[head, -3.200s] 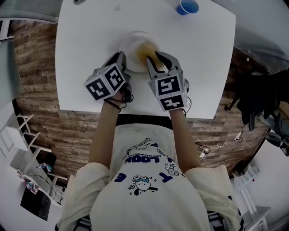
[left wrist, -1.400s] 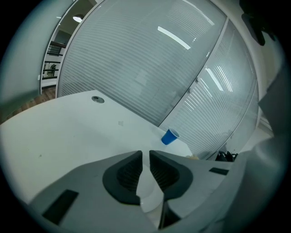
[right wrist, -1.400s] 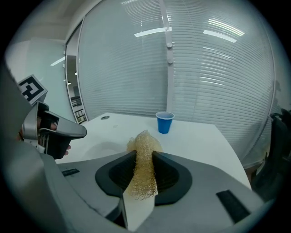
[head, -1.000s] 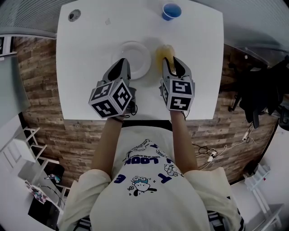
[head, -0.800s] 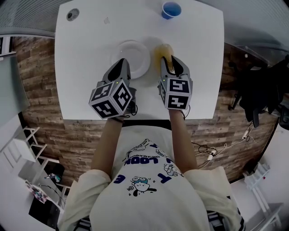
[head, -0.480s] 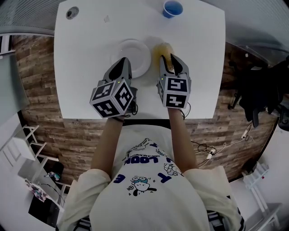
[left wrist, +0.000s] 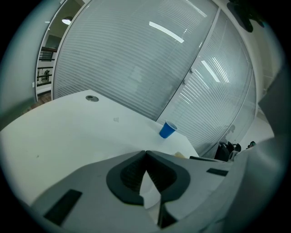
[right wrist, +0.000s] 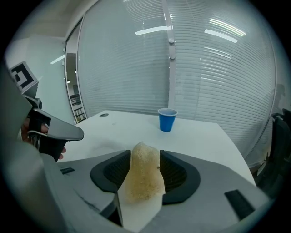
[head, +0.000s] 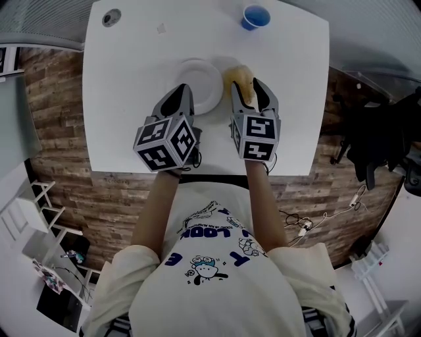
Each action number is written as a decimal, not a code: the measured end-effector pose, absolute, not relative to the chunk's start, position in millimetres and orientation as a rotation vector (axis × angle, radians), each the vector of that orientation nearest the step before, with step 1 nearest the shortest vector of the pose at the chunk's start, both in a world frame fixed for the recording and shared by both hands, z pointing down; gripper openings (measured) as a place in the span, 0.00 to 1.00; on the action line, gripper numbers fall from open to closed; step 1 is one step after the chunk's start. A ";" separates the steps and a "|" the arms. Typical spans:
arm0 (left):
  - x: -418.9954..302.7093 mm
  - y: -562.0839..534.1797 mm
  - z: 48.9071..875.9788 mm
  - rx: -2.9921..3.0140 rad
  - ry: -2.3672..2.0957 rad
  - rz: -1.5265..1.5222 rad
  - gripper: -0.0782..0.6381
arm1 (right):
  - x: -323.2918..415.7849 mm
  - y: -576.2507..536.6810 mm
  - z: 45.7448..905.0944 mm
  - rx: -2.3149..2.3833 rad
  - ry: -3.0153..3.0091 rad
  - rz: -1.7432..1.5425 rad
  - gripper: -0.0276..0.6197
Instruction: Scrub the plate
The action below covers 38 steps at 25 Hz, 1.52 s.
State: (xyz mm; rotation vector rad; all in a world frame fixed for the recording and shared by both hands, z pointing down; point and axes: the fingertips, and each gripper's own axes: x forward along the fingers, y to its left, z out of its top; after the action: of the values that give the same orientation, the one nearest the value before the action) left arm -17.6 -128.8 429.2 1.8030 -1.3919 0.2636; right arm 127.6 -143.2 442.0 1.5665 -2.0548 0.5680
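White table (head: 131, 79) fills my feed, blinds behind it, brick-look floor around it. Plate (head: 197, 80) sits mid-table, roughly halfway btw near and far edges. Blue cup (head: 255, 16) is up by the far edge, toward the right corner. Sponge (head: 239, 77) is off the plate, just beside it on the right-edge side, standing btw the jaws of the right gripper (right wrist: 145, 157). Those jaws have just been opening and are spread wide; sponge looks puffed out, not squeezed. Left gripper (left wrist: 145, 154) has its jaws pressed fully together, tips at the plate's near rim; can't tell if they nip it. My read: scrubbing is over and I'm at the let-go step. Next I'd need to back the right gripper straight off w/o dragging the sponge.
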 end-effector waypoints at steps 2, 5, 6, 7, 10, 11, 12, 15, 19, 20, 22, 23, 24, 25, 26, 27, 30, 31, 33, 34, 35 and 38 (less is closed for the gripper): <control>-18.1 -130.8 424.4 1.817 -1.400 0.255 0.14 | 128.1 -146.0 429.6 1.594 -2.078 0.540 0.35; -19.7 -133.7 412.5 1.854 -1.422 0.246 0.14 | 127.9 -150.7 405.0 1.644 -2.125 0.489 0.35; -20.3 -134.7 408.0 1.870 -1.431 0.245 0.14 | 127.3 -152.0 396.1 1.664 -2.143 0.473 0.35; -20.8 -135.5 403.5 1.888 -1.442 0.246 0.14 | 126.5 -153.0 387.1 1.685 -2.163 0.457 0.35; -21.7 -138.2 387.5 1.953 -1.488 0.250 0.14 | 122.8 -154.1 360.0 1.751 -2.233 0.392 0.30; -21.7 -139.0 380.7 1.980 -1.506 0.248 0.14 | 121.5 -153.5 350.8 1.774 -2.256 0.362 0.26; -21.7 -139.5 373.1 2.008 -1.525 0.245 0.14 | 120.1 -152.4 342.1 1.794 -2.278 0.333 0.20; -22.0 -140.3 348.2 2.104 -1.592 0.248 0.14 | 114.5 -147.2 320.1 1.830 -2.340 0.282 0.07; -22.4 -141.2 316.2 2.243 -1.693 0.261 0.14 | 105.4 -141.9 296.1 1.850 -2.422 0.225 0.04; -22.2 -141.4 308.4 2.271 -1.715 0.254 0.14 | 103.5 -141.1 291.0 1.850 -2.435 0.204 0.04; -22.1 -141.1 295.4 2.310 -1.749 0.238 0.14 | 100.4 -139.5 282.5 1.849 -2.455 0.160 0.04; -22.2 -140.4 290.2 2.325 -1.764 0.231 0.14 | 99.3 -138.4 279.0 1.849 -2.464 0.146 0.04; -22.4 -139.2 285.3 2.341 -1.777 0.224 0.14 | 98.4 -137.3 276.0 1.849 -2.474 0.137 0.04; -22.7 -137.7 280.5 2.358 -1.789 0.216 0.14 | 97.5 -135.9 273.3 1.851 -2.483 0.134 0.04; -23.1 -135.9 276.0 2.376 -1.800 0.211 0.14 | 96.5 -134.6 270.9 1.853 -2.492 0.135 0.04; -23.5 -134.4 271.9 2.392 -1.810 0.207 0.14 | 95.5 -133.5 269.1 1.855 -2.500 0.138 0.04; -24.5 -132.2 263.8 2.424 -1.839 0.199 0.14 | 91.7 -131.5 265.9 1.850 -2.517 0.145 0.04; -24.7 -131.4 262.2 2.429 -1.845 0.196 0.14 | 90.5 -130.6 265.4 1.848 -2.523 0.149 0.04; -24.5 -129.3 259.9 2.433 -1.850 0.188 0.14 | 89.6 -128.9 265.0 1.849 -2.534 0.166 0.04; -24.0 -128.3 259.3 2.433 -1.852 0.186 0.14 | 90.0 -128.4 265.0 1.851 -2.536 0.175 0.04; -23.1 -127.5 259.1 2.433 -1.854 0.188 0.14 | 90.9 -128.1 265.2 1.852 -2.535 0.181 0.04; -20.5 -125.6 259.5 2.432 -1.856 0.198 0.14 | 94.7 -127.3 264.9 1.855 -2.520 0.173 0.04</control>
State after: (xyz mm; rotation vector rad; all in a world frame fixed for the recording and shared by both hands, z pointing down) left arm -20.5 -125.6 259.5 2.4316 -1.8563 0.1977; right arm 94.7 -127.3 264.9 1.8549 -2.5200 0.1733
